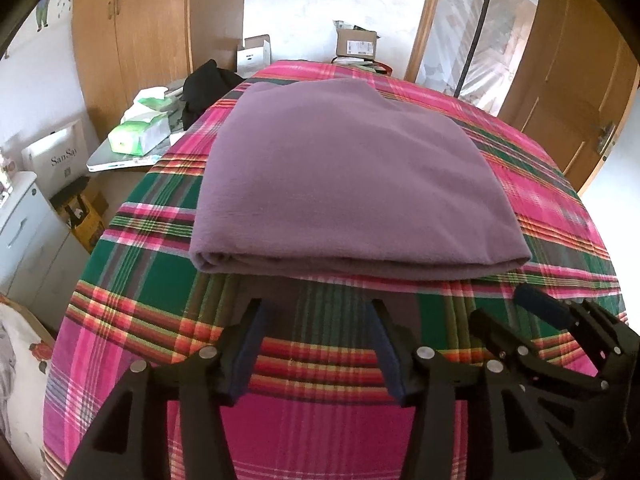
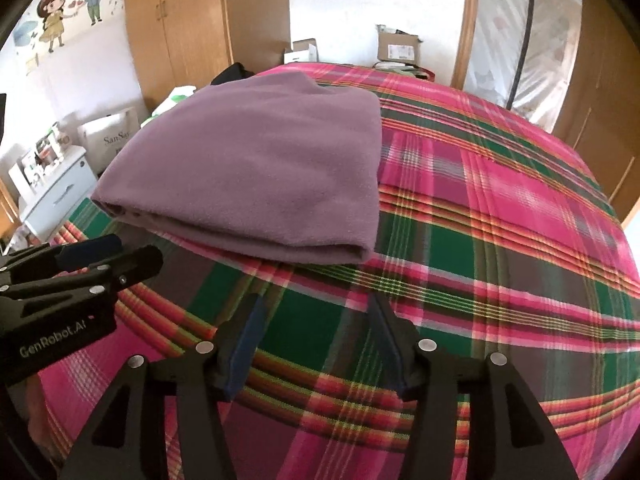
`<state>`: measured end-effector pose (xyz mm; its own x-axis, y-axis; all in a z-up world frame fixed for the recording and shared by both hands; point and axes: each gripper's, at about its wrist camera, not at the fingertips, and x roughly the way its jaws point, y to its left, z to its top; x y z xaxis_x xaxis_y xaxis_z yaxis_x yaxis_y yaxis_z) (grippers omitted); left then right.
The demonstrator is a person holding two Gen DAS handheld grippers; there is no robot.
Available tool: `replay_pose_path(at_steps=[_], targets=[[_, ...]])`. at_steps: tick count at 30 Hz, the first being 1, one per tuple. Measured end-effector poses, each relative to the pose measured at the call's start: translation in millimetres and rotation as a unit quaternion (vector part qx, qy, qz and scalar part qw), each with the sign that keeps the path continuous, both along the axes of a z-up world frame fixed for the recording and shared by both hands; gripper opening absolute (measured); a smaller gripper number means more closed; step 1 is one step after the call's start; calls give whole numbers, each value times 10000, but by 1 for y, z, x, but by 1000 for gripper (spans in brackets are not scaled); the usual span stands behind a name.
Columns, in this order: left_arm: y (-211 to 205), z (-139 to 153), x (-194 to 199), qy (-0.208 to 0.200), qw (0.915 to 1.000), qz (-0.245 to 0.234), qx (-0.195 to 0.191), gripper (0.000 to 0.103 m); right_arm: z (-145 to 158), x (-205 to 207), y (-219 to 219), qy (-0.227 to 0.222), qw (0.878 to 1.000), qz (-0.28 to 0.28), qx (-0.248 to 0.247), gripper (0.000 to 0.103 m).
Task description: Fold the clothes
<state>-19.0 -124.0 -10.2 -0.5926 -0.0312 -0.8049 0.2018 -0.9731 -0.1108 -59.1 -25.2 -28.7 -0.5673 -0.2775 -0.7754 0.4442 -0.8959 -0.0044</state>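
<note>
A home bedroom: a bed under a pink-and-green plaid cotton sheet (image 1: 540, 184), tall wooden wardrobes (image 1: 132, 40) upper left, cartoon wall stickers (image 2: 68, 12), a white bedside drawer unit (image 2: 60, 196).

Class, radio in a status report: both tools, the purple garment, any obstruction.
Left tool open, empty. Right tool open, empty. Purple garment folded, flat on plaid bedspread, clear of both tools. Nothing in the way.

folded garment (image 1: 344, 176) plain dusty purple, no pattern. bedspread (image 2: 500, 240) loud plaid: hot pink, green, grey-brown blocks, thin orange/yellow/white stripes. grippers black, finger pads (image 1: 246, 354) dark blue. wardrobe (image 1: 132, 32) honey-coloured wood. tissue pack (image 1: 138, 134) green and white. cardboard box (image 1: 356, 46) brown.
</note>
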Motion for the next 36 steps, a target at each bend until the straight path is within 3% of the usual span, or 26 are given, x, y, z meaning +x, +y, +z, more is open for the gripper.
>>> replay_pose_path(at_steps=[19,28,36], targets=[[4,-1,-3,-9,9999,40,-109,60,2,3,-1,-9,10000,-12,-25,56],[0,-1,-3,50,9999,82,101,63,2,2,-1,-9,10000,-11,-28,56],[6,-2,-4,-8,9999,80,-99,64,1,3,-1,-9,10000,-13,-28,56]])
